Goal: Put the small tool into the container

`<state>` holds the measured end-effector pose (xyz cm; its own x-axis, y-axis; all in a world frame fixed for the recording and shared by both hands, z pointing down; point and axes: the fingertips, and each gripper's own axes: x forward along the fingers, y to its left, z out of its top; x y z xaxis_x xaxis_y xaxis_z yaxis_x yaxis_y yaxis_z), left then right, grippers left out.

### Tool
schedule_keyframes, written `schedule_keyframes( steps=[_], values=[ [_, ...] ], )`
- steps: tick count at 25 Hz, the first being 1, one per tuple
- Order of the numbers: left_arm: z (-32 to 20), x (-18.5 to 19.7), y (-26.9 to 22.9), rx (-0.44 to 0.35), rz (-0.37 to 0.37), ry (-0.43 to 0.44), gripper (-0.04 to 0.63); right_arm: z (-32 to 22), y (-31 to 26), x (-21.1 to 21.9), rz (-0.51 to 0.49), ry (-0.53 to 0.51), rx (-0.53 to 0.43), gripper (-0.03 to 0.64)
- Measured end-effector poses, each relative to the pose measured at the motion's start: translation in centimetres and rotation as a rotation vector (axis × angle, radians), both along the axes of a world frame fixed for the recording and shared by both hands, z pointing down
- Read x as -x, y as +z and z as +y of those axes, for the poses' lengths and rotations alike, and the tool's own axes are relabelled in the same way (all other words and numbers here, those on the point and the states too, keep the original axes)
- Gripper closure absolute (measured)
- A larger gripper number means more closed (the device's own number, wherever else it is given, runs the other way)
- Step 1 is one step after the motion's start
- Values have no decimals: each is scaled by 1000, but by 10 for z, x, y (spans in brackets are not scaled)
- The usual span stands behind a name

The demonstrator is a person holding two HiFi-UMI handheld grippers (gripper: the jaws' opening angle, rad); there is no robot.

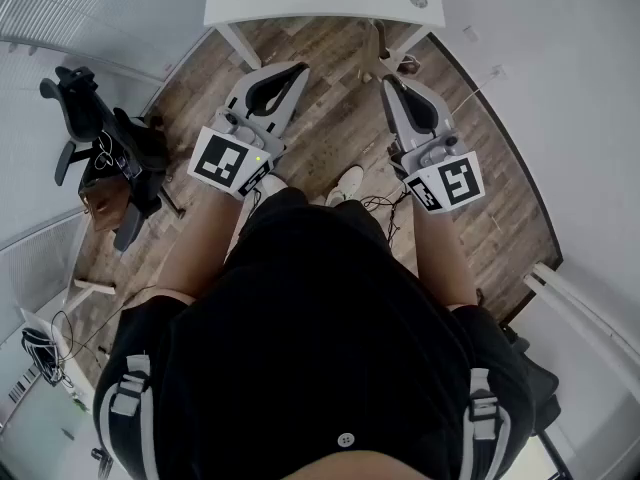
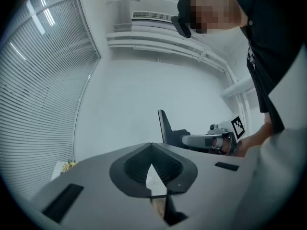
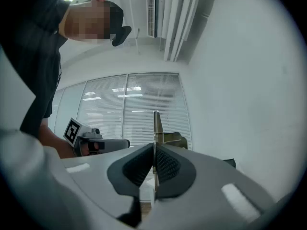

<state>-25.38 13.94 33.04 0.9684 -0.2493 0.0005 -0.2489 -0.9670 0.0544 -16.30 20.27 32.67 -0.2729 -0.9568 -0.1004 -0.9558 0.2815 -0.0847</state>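
While both grippers are held out in front of the person's body above the wooden floor [image 1: 330, 118], the small tool [image 3: 155, 124] sits clamped in the right gripper [image 1: 388, 83]. Its ribbed pads [image 3: 169, 169] are pressed onto a thin flat metal blade, seen edge-on in the right gripper view, which rises upright past the fingertips. A brass-coloured piece shows just to the blade's right, and I cannot tell whether it belongs to the tool. In the left gripper view the same tool appears side-on as a dark flat piece standing at the tip of the right gripper. The left gripper [image 1: 292, 72] carries nothing. Its dark pads [image 2: 176, 170] meet at their tips, leaving only a small triangular gap lower down, through which a bit of floor shows. Both grippers point away from the person toward the near edge of a white table [image 1: 320, 3], and the tool hangs in the air short of that edge, nearer the table's right corner. A black office chair [image 1: 95, 133] stands on the floor, well to the left of the left gripper. A white shoe [image 1: 348, 180] shows on the floor between the two grippers.
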Motion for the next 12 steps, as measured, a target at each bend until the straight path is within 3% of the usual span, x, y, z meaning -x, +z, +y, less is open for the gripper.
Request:
schedule_keyframes(
  steps=[12],
  values=[
    [24, -28, 3, -17, -11, 1, 588, 15, 3, -23, -27, -23, 12, 603]
  ],
)
